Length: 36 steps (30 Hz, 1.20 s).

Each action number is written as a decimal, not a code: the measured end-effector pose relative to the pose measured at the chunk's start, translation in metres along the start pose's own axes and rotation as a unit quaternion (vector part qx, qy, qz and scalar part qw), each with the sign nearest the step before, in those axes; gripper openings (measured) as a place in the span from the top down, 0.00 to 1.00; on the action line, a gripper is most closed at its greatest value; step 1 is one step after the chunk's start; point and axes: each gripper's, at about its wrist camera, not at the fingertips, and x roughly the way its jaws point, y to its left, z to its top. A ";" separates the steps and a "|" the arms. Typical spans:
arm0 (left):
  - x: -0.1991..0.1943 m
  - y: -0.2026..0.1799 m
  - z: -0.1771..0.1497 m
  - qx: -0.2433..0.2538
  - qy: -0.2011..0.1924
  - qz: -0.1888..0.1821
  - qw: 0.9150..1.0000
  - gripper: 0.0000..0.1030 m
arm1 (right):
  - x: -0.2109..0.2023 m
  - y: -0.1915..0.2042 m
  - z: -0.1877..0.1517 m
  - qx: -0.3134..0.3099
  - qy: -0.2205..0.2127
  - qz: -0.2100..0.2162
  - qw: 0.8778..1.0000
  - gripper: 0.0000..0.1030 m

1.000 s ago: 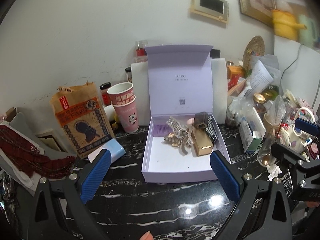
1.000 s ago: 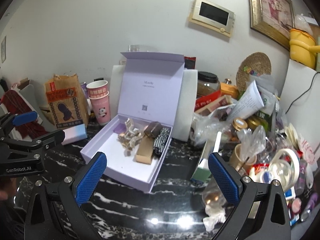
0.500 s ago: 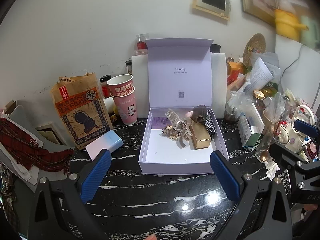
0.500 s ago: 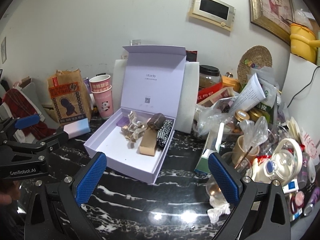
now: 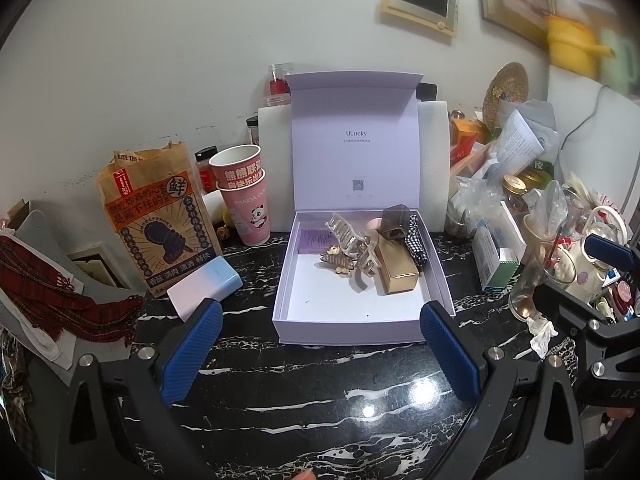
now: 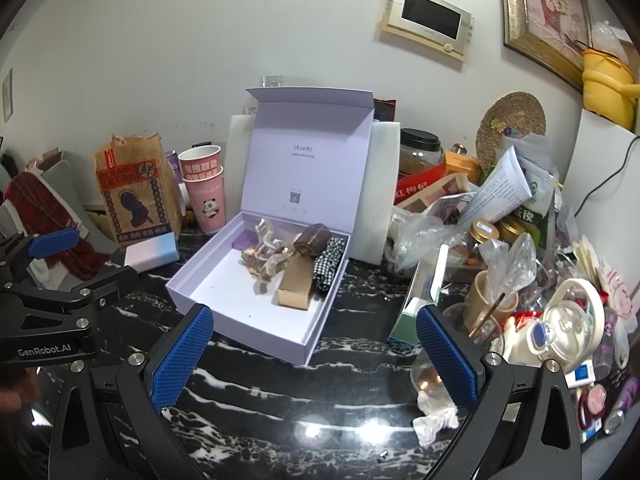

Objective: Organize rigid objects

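A: Both tongs spread wide and carrying nothing — left tongs (image 5: pixel 320 354), right tongs (image 6: pixel 314 354) — held low over the black marbled surface (image 5: pixel 320 400), just short of the lavender box (image 5: pixel 352 322).

B: Aimed at the box for a reason, probably. Lid (image 5: pixel 354 140) propped upright against the white foam behind it, so the tray open from the front and from above.

A: Inside, everything crowded toward the back right: beige claw clip (image 5: pixel 352 240), small brown clip (image 5: pixel 338 262), gold bar-shaped case (image 5: pixel 398 270), dark cube (image 5: pixel 396 222), checked black-and-white piece (image 5: pixel 414 242), purple card (image 5: pixel 314 236) flat in the back left corner. Front half of the tray bare.

B: Room left there for more, then. Loose candidates outside: pastel power bank (image 5: pixel 206 286) lying to the left of the box, near the printed paper bag (image 5: pixel 154 220) and stacked paper cups (image 5: pixel 244 192). Right side a heap of jars, bags and a white teapot (image 6: pixel 560 332).

A: Power bank closest to the left tongs, hence likely the next pick, though only a guess. Flat, smooth shell — wants a grip across the short sides.

B: Risk on the right: crumpled tissue (image 6: pixel 434 416) and glass items right beside the right tongs, easy to knock.

A: Neither tongs touching anything at present.
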 end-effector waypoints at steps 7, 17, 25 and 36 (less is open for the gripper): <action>0.000 -0.002 -0.001 0.001 0.003 -0.008 1.000 0.02 | 0.002 -0.001 -0.001 -0.001 0.002 -0.001 1.000 0.00; 0.002 -0.006 -0.001 0.007 0.008 -0.007 1.000 0.02 | 0.004 -0.006 -0.002 -0.004 0.005 -0.002 1.000 0.00; 0.002 -0.009 -0.002 0.013 0.010 -0.008 1.000 0.02 | 0.003 -0.009 -0.003 -0.009 0.007 -0.007 1.000 0.00; 0.001 -0.011 -0.002 0.016 0.014 -0.013 1.000 0.02 | 0.001 -0.010 -0.003 -0.015 0.007 -0.011 1.000 0.00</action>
